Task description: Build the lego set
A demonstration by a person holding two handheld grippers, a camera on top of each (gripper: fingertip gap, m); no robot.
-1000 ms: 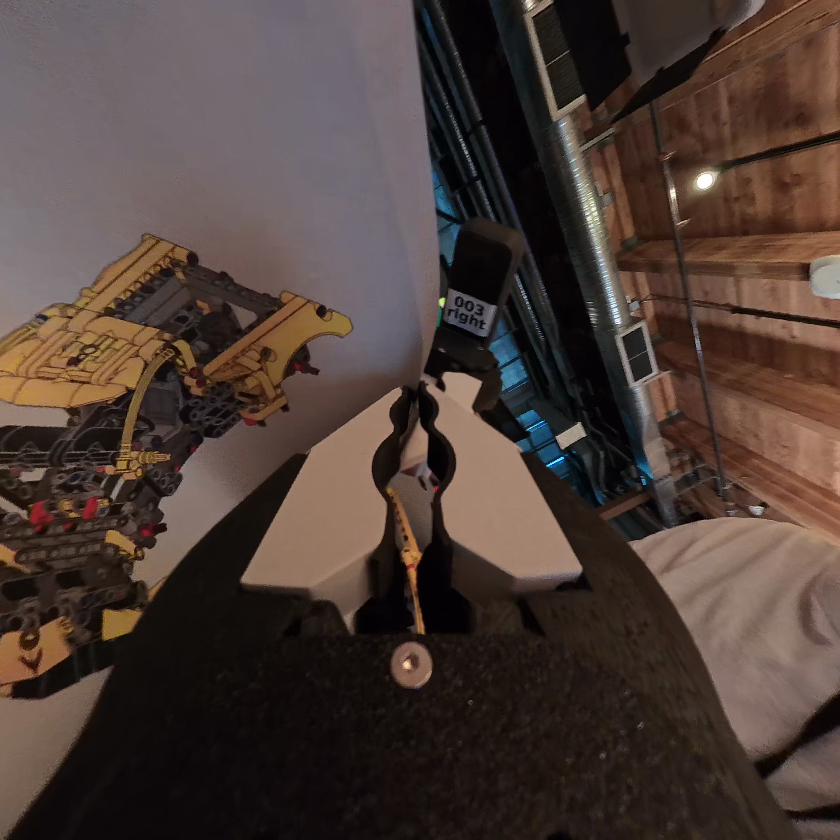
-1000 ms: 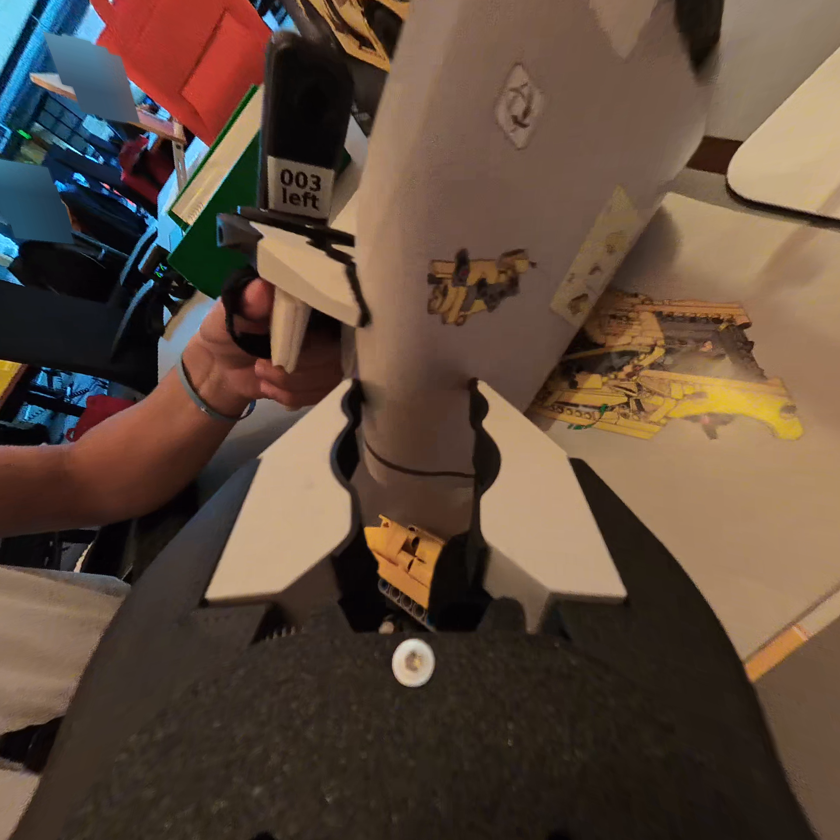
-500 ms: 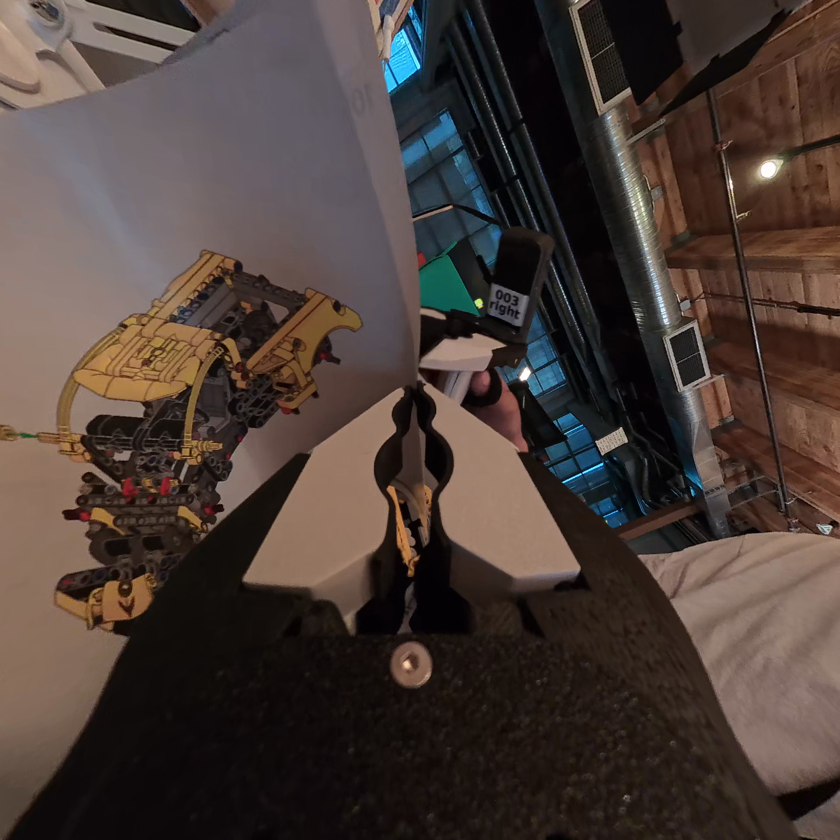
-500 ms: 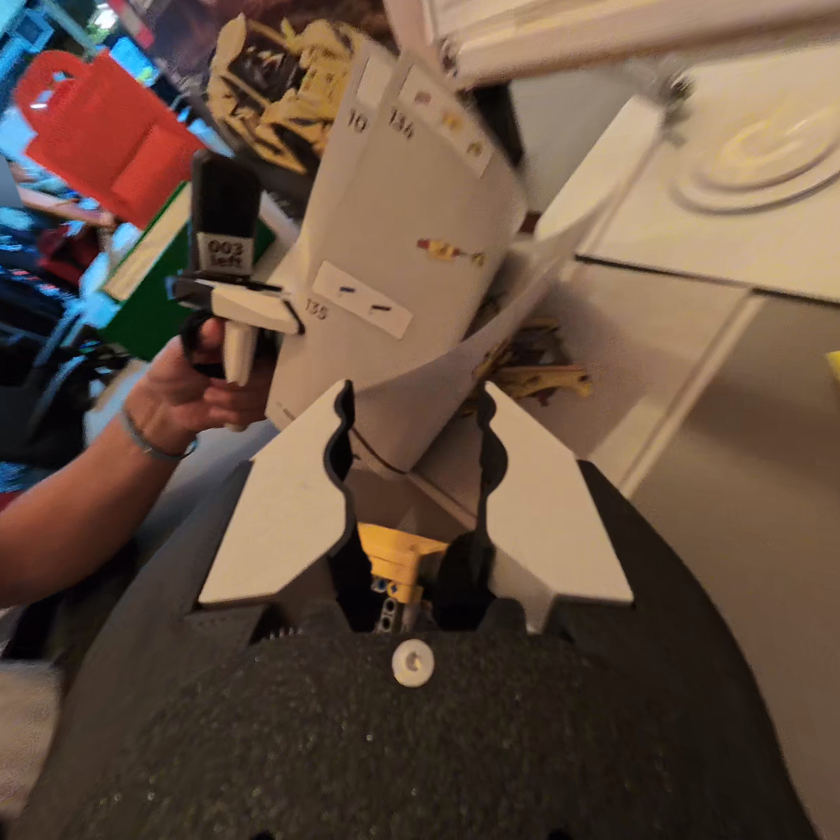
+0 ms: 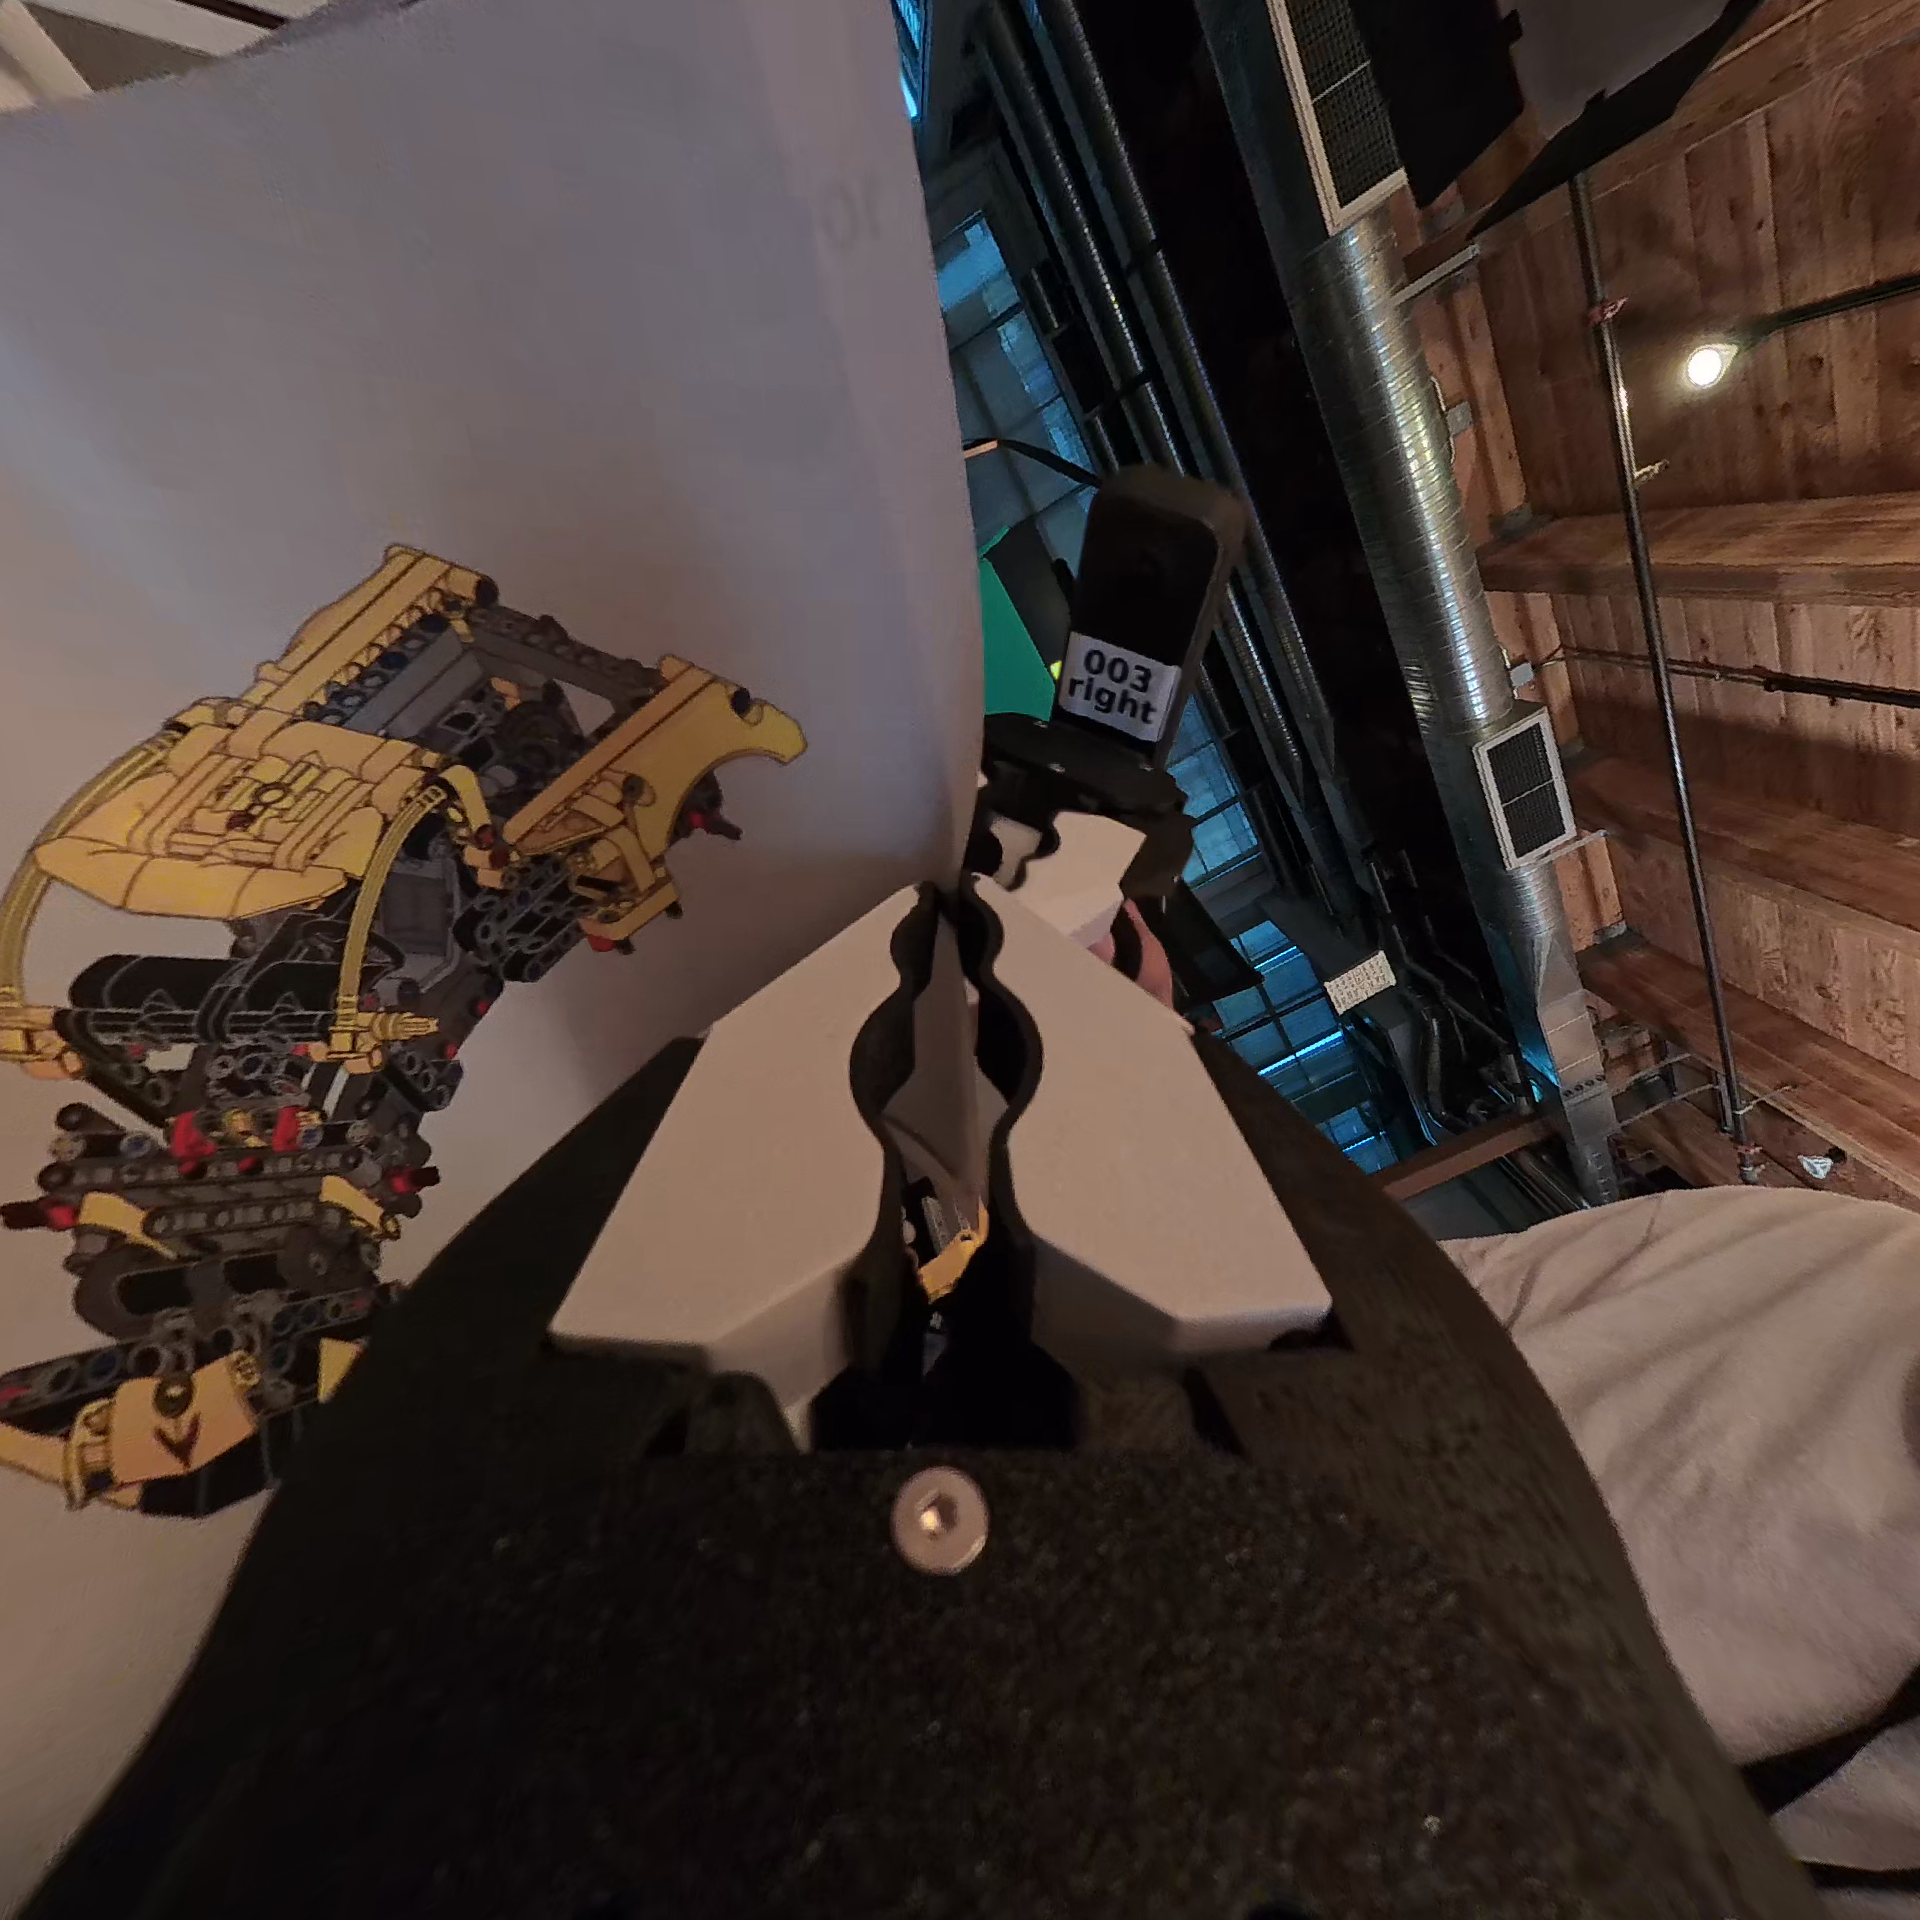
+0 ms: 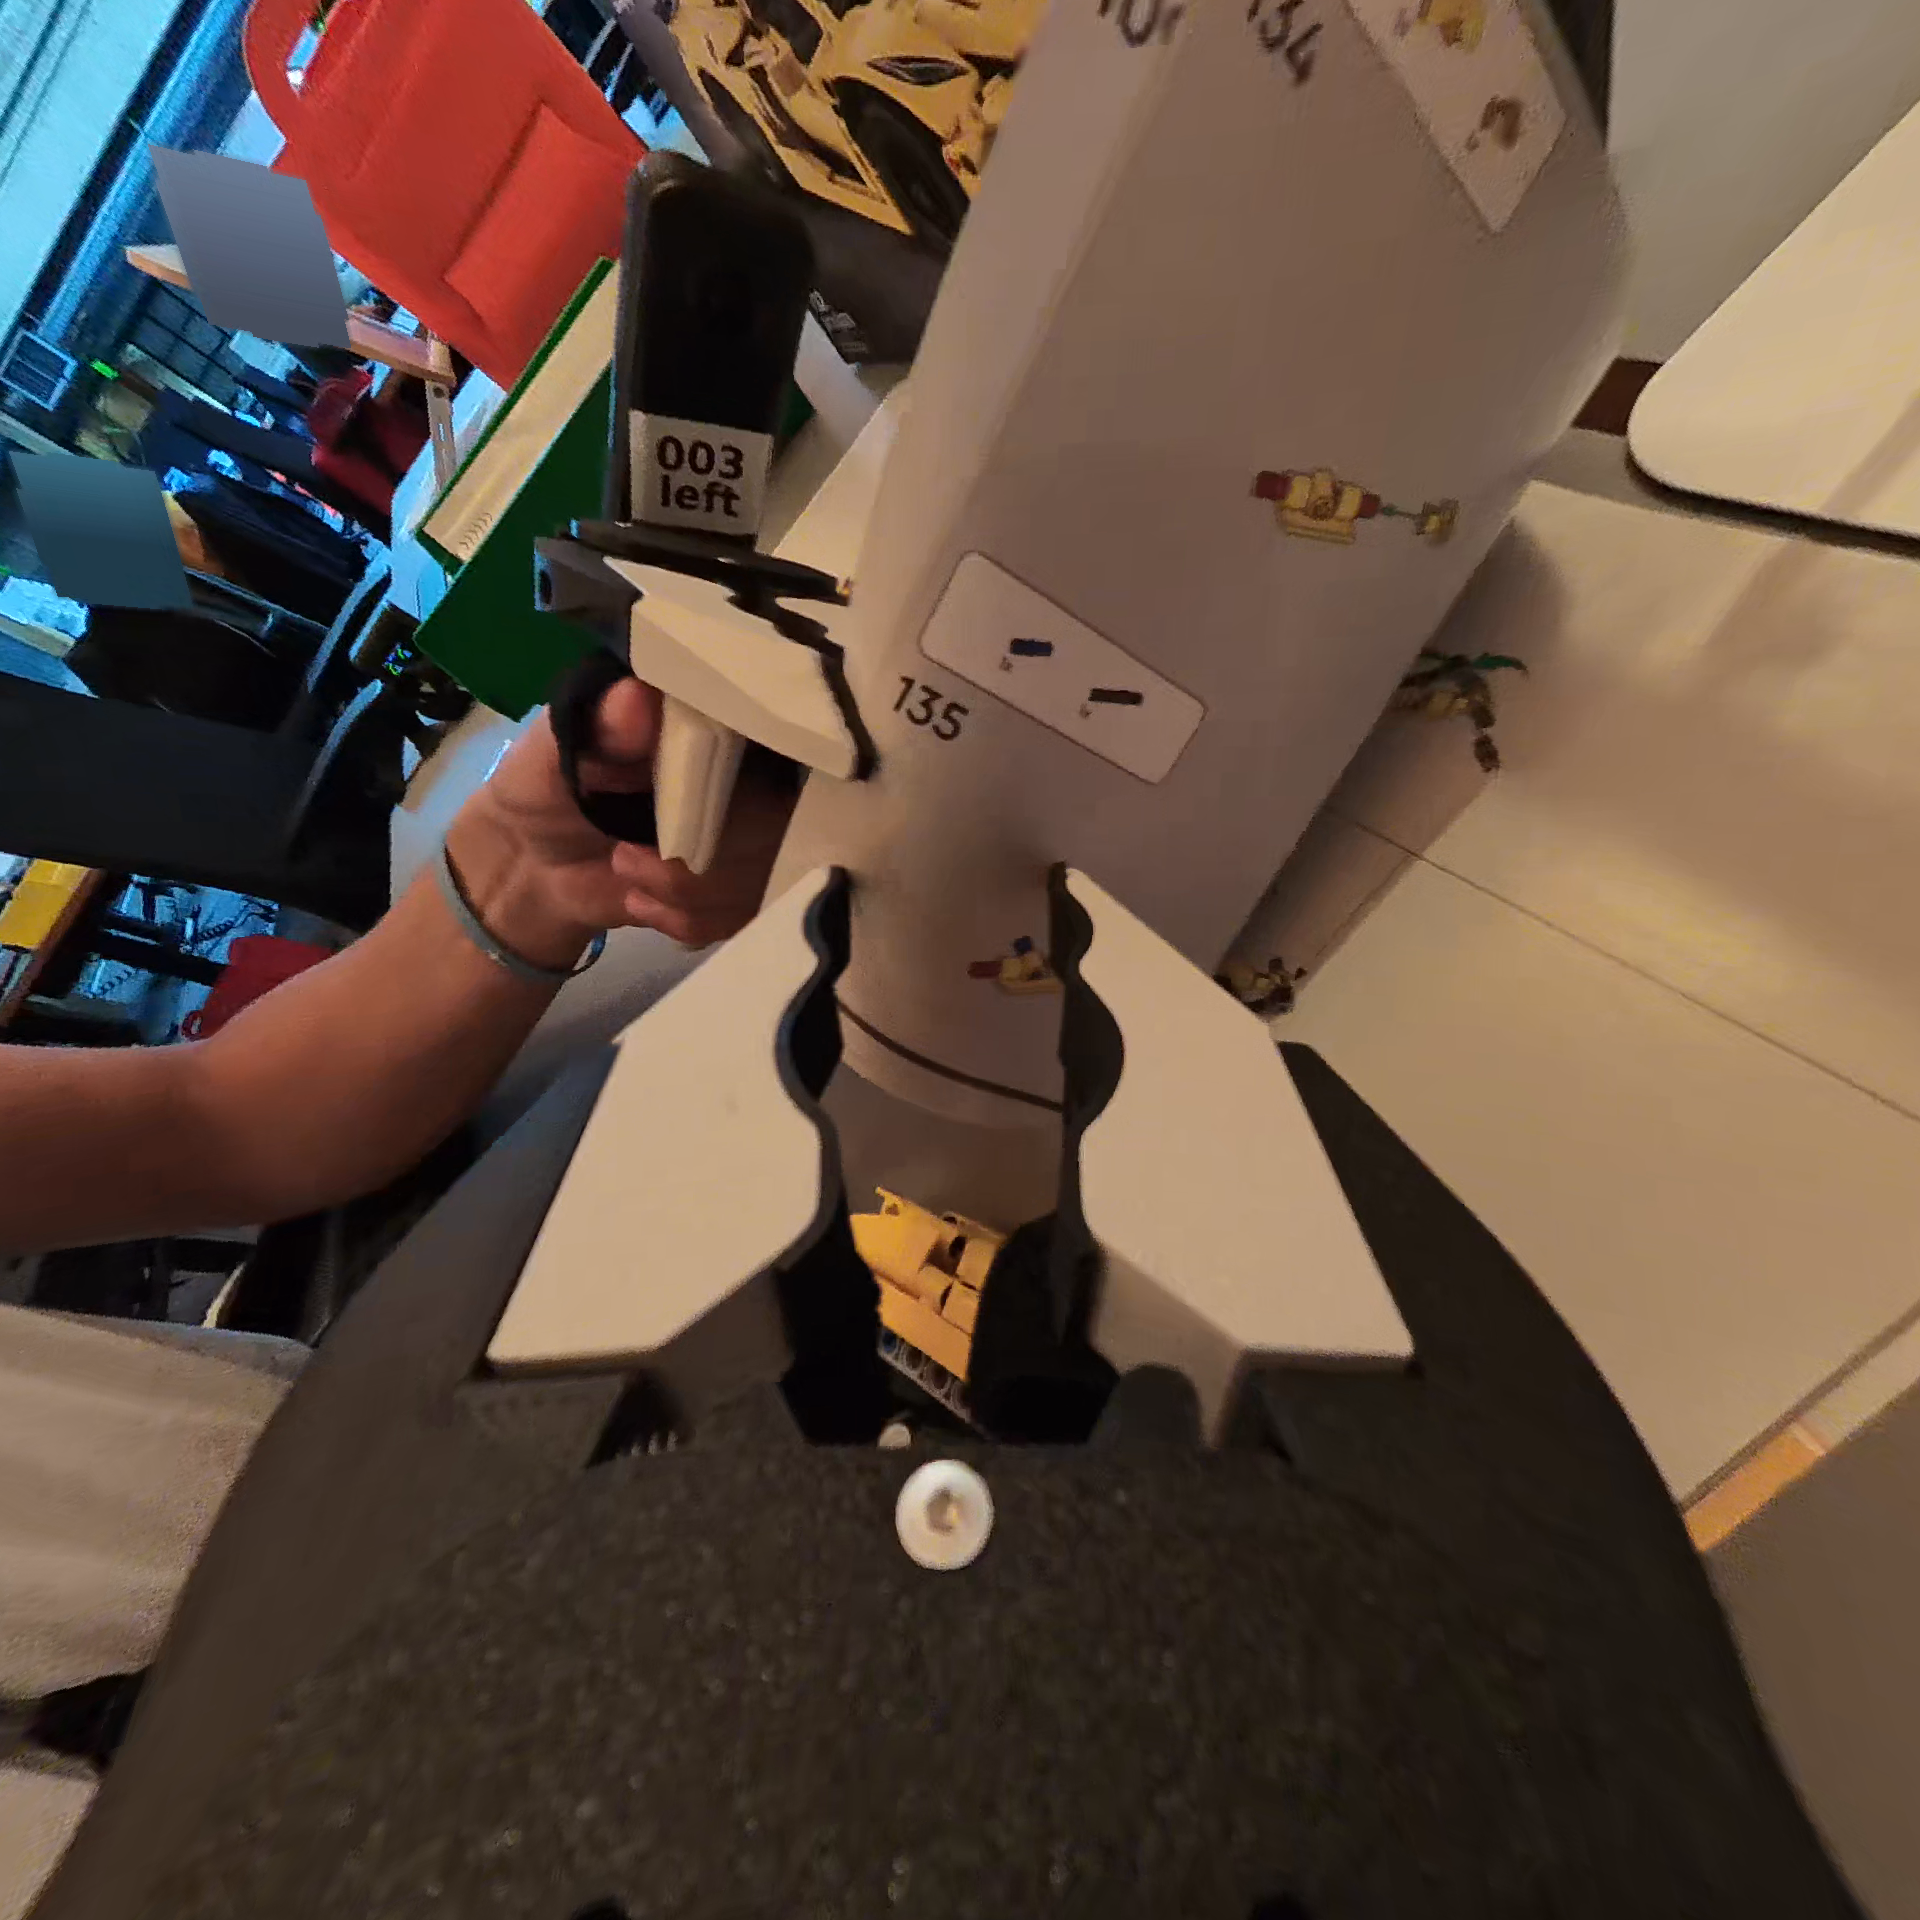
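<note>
The lego instruction booklet's white page (image 5: 520, 416) stands upright and shows a drawing of a yellow and black vehicle. My left gripper (image 5: 951, 899) is shut on the page's right edge. In the right wrist view the page (image 6: 1195, 364) curls upward, and its lower end lies between the fingertips of my right gripper (image 6: 945, 883), whose fingers stand apart. A yellow lego piece (image 6: 925, 1283) with blue pins is clamped deep between those fingers. The left gripper (image 6: 842, 686), held by a hand (image 6: 540, 831), pinches the page's left edge. The right gripper (image 5: 1023, 847) shows just beyond the page.
The booklet's other pages lie on a white table (image 6: 1610, 987). A second white tabletop (image 6: 1787, 343) is at the far right. A red bag (image 6: 457, 177), a green box (image 6: 509, 488) and a box with a yellow car picture (image 6: 862, 94) stand behind. Ducts (image 5: 1382, 520) run overhead. My two grippers' fingertips are within a few centimetres of each other.
The right wrist view swung away and came back, so the page again stands upright between the right fingers. The left gripper kept its hold on the page; the right gripper moved back near its edge.
</note>
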